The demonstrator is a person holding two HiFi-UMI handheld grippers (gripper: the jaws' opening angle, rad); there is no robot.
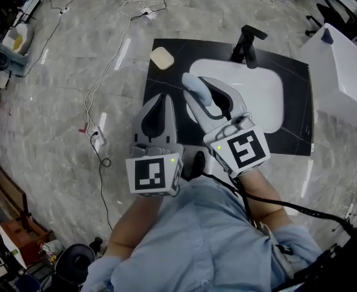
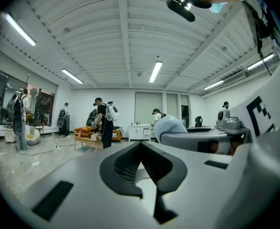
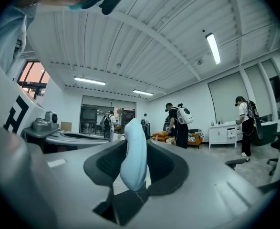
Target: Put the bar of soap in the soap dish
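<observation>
Two grippers: held side by side in front of the person, left gripper [image 1: 160, 100] at 9 o'clock of right gripper [image 1: 206, 100], both pointing towards 12 o'clock in the head view
Left gripper: jaws pressed together at the tips, nothing between the dark pads
Right gripper: jaws partly spread, pinching the soap [image 3: 134, 152] between the pads
Soap: pale blue bar, stood on edge in the grip, its rounded end sticking out past the jaw tips; in the head view it hangs over the 9 o'clock rim of the sink [image 1: 269, 99]
Dish [image 1: 162, 58]: beige, on the slab [image 1: 166, 85] at 11 o'clock of the soap, well apart from it
Sink: white basin sunk into the black slab
Tap [image 1: 247, 46]: black, at 12 o'clock of the basin
Floor [image 1: 50, 108]: grey marbled, with a white cable [image 1: 92, 105] running down it at 9 o'clock of the slab
Cubes: one marker cube at the near end of each gripper, just above the person's pale blue shirt [image 1: 196, 236]
Left gripper view: the right gripper with the soap shows at 3 o'clock; beyond it, a white room with strip lights and people standing
Right gripper view: the left gripper shows at 9 o'clock; people stand by a low table further off
</observation>
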